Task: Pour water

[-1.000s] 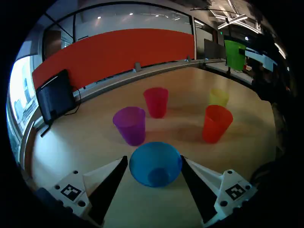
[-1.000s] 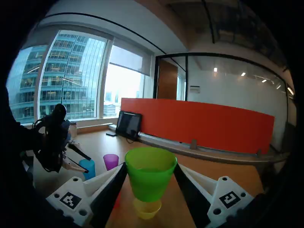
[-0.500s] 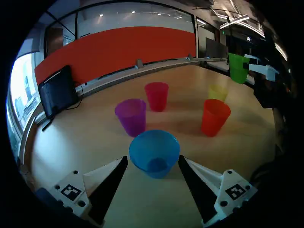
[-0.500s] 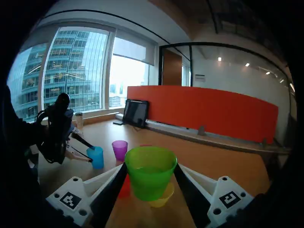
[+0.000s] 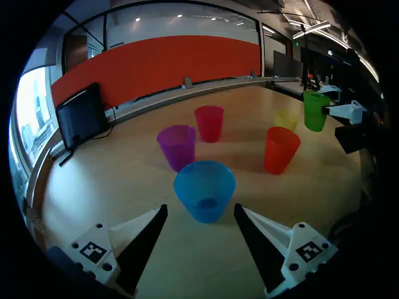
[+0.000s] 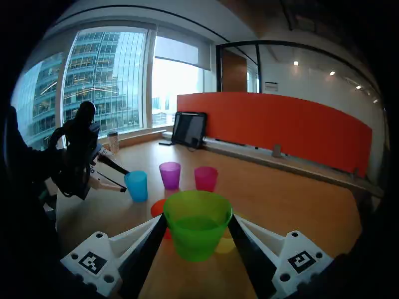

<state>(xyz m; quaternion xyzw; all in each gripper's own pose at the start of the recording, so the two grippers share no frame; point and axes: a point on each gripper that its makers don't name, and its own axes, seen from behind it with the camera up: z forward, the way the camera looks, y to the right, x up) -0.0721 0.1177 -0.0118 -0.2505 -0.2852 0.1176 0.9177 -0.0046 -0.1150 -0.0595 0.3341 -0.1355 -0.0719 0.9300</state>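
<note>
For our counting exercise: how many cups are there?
6: blue cup before left tongs; purple cup, pink cup behind; orange cup, yellow cup rightward; green cup in right tongs.

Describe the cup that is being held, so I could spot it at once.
Start at the wooden table in front of the orange wall. Near its cluster of coloured cups, the right gripper clamps the green cup: the only green one, and the only one lifted off the table.
</note>
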